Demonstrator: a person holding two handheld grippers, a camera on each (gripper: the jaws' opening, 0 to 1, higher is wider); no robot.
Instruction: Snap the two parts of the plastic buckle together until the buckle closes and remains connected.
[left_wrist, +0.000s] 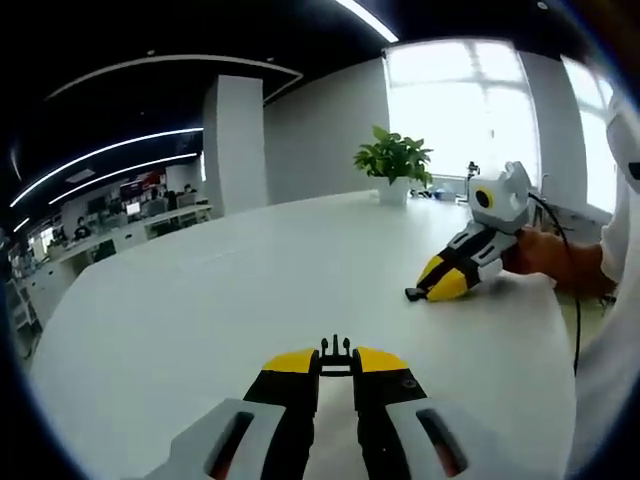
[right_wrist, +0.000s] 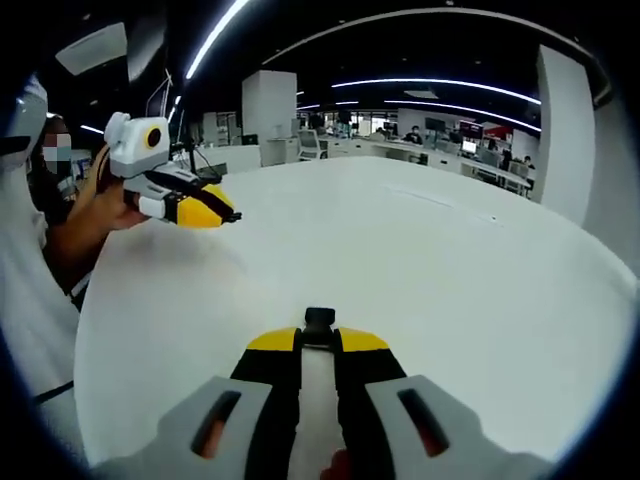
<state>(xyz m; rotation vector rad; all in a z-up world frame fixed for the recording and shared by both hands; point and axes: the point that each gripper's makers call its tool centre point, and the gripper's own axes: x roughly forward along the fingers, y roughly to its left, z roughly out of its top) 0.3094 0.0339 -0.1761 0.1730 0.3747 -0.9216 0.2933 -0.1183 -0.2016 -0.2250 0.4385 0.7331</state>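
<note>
- Left gripper (left_wrist: 335, 358), seen in the left gripper view, has its yellow-tipped jaws drawn in on the pronged buckle half (left_wrist: 335, 350); that black piece sits pinched between the tips, its prongs pointing away from the camera, its long axis running along the jaws.
- Right gripper (right_wrist: 320, 338), seen in the right gripper view, has its jaws closed on the other buckle half (right_wrist: 320, 320); this small black block juts just past the yellow tips and points forward, away from the camera; I cannot tell its finer shape.
- In the left gripper view the right gripper lies over at the right, its yellow tips low, on or just over the white table (left_wrist: 200, 300), and a small black part shows at their end; a hand (left_wrist: 545, 255) grips it from behind; a black cable (left_wrist: 572, 300) trails down past the hand.
- In the right gripper view the left gripper shows at the far left, held up above the table, with a black bit at its tip.
- Both buckle halves are well apart, each in its own gripper, not joined.
- At the far edge of the table stands a white pot (left_wrist: 394, 192) holding a green leafy plant (left_wrist: 396, 156).
- Beyond the table lie office desks (left_wrist: 120, 235), a white pillar (left_wrist: 236, 140) and a bright window (left_wrist: 470, 110); light strips run along the dark ceiling.
</note>
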